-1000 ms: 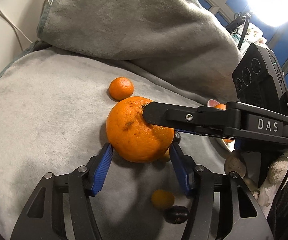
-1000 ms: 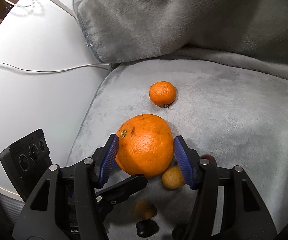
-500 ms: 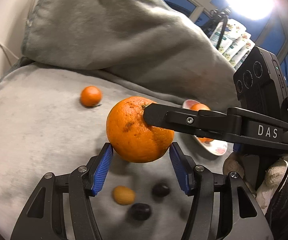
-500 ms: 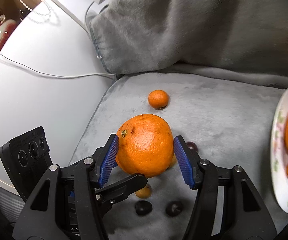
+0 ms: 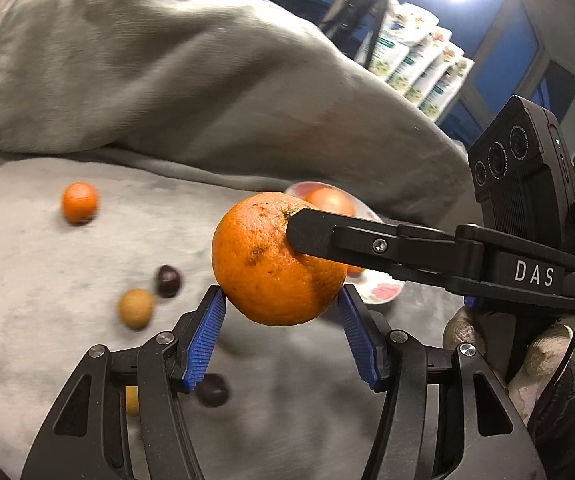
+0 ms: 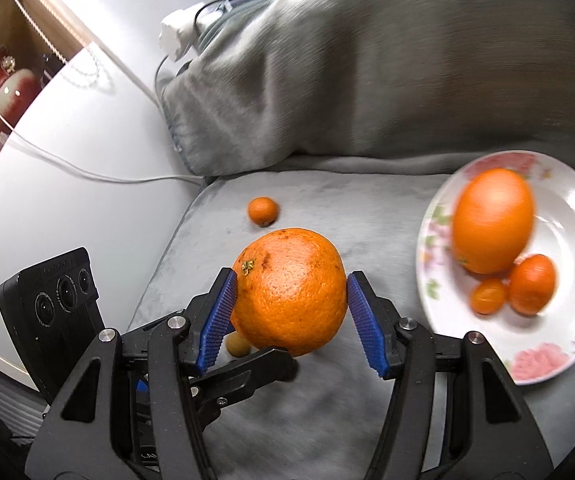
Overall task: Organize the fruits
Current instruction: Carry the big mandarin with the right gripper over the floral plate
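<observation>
Both grippers hold one big orange (image 6: pixel 289 290) up in the air: the left gripper (image 5: pixel 279 320) and the right gripper (image 6: pixel 287 320) each squeeze it from two sides. The plate (image 6: pixel 567 360) on the right already has three fruits. A small orange (image 6: pixel 262 210) and little fruits wait on the gray blanket (image 6: pixel 367 208).

Speckled orange (image 6: pixel 289 292) aloft beside plate (image 6: pixel 439 312)

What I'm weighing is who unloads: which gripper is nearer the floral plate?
Right. The plate lies just right of the right gripper; the left gripper sits across the large orange from it.
</observation>
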Action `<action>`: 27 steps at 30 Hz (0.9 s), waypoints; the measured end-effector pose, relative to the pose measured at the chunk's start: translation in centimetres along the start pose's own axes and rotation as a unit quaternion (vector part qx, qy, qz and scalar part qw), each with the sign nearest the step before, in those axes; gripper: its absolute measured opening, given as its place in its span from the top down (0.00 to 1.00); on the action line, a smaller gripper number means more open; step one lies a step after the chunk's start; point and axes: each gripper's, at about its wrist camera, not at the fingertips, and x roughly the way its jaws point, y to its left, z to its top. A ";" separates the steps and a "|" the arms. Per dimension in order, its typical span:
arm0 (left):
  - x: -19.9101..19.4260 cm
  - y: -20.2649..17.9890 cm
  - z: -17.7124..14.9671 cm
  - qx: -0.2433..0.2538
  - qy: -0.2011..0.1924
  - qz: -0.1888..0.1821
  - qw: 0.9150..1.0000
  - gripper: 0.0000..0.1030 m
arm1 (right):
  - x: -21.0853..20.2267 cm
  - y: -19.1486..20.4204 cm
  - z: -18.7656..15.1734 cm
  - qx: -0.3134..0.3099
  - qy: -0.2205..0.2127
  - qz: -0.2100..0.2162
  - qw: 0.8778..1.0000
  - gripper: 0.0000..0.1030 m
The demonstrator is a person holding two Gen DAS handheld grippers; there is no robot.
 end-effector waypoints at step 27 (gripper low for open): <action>9.1 -11.4 2.3 0.100 0.061 -0.059 0.991 0.44 | -11.4 -13.1 -1.3 0.113 -0.084 -0.042 0.989 0.42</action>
